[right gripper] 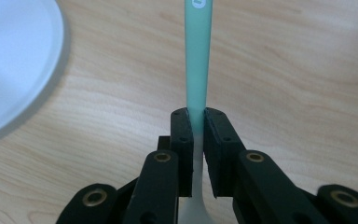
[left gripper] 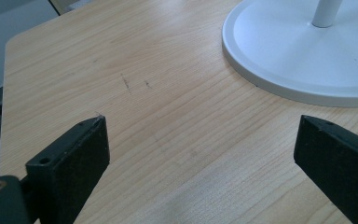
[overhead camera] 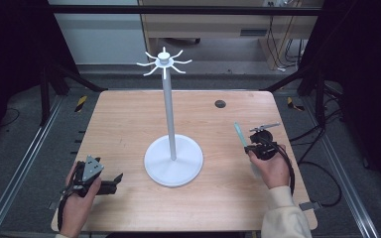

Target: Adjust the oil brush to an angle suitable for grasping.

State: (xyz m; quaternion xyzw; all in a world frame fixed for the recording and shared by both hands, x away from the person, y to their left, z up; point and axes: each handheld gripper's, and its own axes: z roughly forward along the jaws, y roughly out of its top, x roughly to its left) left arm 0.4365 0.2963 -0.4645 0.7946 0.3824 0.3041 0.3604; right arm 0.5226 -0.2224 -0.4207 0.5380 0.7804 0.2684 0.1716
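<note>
While we look down on the desk (overhead camera: 129,114), right tool (right gripper: 196,122) clenched on green spoon handle (right gripper: 198,56) at right of frame, left tool (left gripper: 200,140) released at lower left, white stand (overhead camera: 173,158) at centre.

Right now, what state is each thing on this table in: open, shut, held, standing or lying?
Left tongs: open, nothing between the jaws, resting low over the table.
Right tongs: shut on the green utensil.
Green utensil: held by its handle, pale end toward the hand, green end with a hole pointing away.
White hook stand: upright on its round base, hooks bare.
</note>
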